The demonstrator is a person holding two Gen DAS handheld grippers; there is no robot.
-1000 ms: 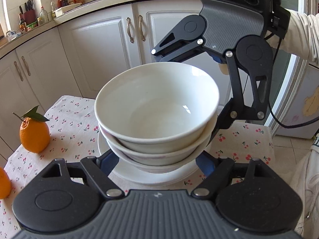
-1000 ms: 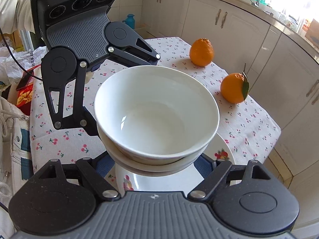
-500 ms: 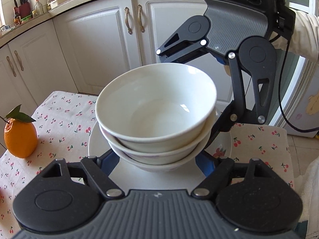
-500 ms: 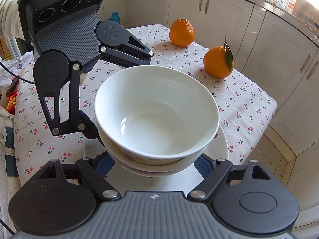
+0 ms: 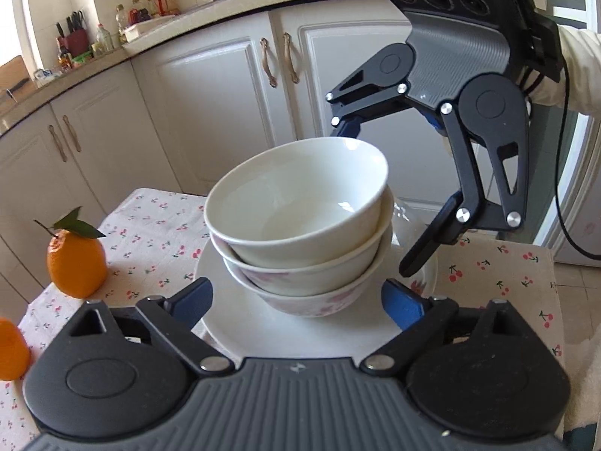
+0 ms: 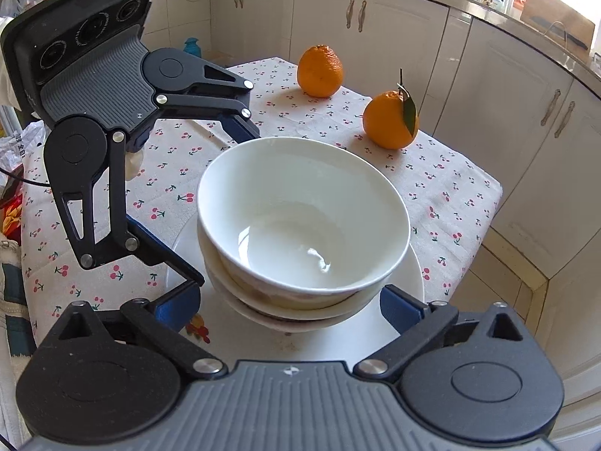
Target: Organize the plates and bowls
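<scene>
A stack of three white bowls (image 5: 300, 225) sits on a white plate (image 5: 263, 330) on the cherry-print tablecloth; it also shows in the right wrist view (image 6: 304, 218) on the plate (image 6: 409, 274). My left gripper (image 5: 296, 302) is open, its blue fingertips clear of the bottom bowl on either side. My right gripper (image 6: 289, 306) is open too, fingers apart from the stack. Each gripper faces the other across the bowls.
Two oranges (image 6: 390, 120) (image 6: 319, 71) stand on the table's far side in the right wrist view; one with a leaf (image 5: 75, 263) shows at the left in the left wrist view. White kitchen cabinets (image 5: 210, 97) surround the small table (image 6: 450, 188).
Both grippers have opened and drawn back from the bowl stack, which has come down to rest on the plate on the table.
</scene>
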